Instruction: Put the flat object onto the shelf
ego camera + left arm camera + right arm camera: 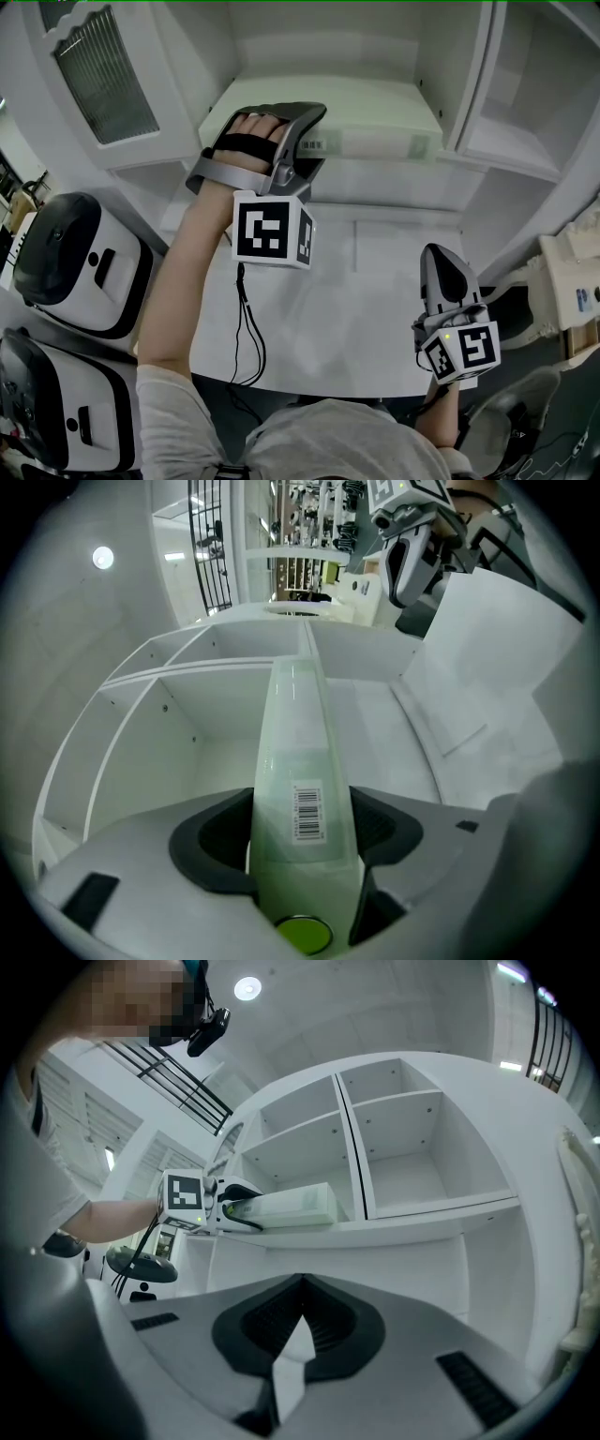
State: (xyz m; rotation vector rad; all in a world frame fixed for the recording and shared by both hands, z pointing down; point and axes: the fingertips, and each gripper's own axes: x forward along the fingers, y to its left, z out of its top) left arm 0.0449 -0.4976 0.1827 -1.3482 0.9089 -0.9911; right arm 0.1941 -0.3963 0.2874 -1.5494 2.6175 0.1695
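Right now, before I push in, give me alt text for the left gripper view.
The left gripper clamps a pale green flat box, barcode label up, pointing into an open compartment of the white shelf. The right gripper shows at upper right, away from the box.

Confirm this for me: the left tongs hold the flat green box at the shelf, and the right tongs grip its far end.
Not quite. The left tongs do hold the flat green box at the shelf, but the right tongs do not grip its far end. The head view shows them shut on nothing, low over the table, well apart from the box.
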